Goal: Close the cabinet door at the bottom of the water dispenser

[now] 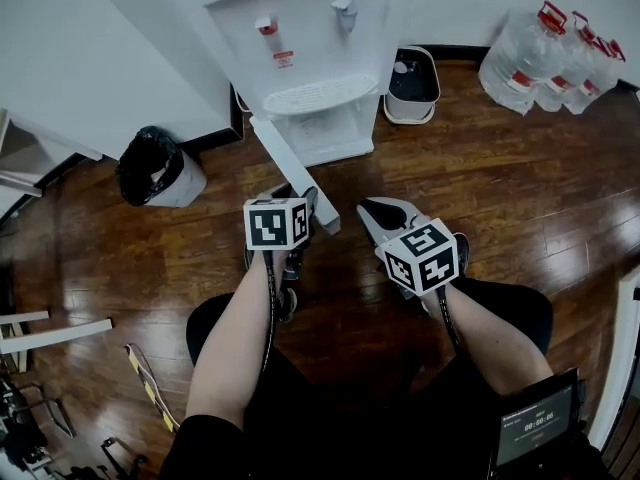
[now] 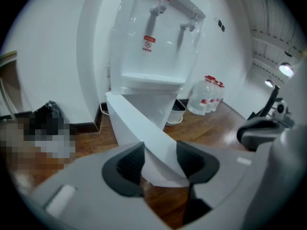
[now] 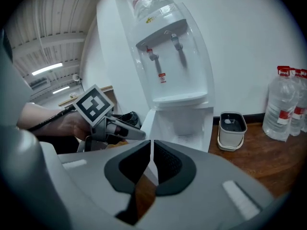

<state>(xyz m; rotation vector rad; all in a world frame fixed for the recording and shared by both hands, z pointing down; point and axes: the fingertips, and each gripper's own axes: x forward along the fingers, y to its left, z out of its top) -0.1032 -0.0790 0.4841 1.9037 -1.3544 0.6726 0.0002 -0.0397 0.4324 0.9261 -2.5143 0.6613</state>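
Leftmost, against the wall at the floor's far edge: a bin (image 1: 160, 168) lined with a black bag.

Next, centre of the far wall: the water dispenser (image 1: 300, 48), white, with a red tap and a grey tap above a drip tray. Its bottom cabinet (image 1: 335, 133) stands open.

Cabinet door (image 1: 290, 168): white, hinged at the cabinet's left side, swung well out over the wooden floor (image 1: 500, 188) towards the person.

Left gripper (image 1: 305, 206): at the door's free edge. Its jaws are spread wide, with that edge standing between the two dark pads (image 2: 129, 164); whether either pad touches it, I cannot tell.

Right gripper (image 1: 378, 210): just beside the left one and apart from the door, pointing at the open cabinet. Its jaws are clenched together with nothing between them.

Right of the dispenser, by the wall: a small white pail (image 1: 412, 86) with a dark inside.

Far right corner of the floor: a cluster of large clear water bottles (image 1: 550, 58) with red caps and red labels.
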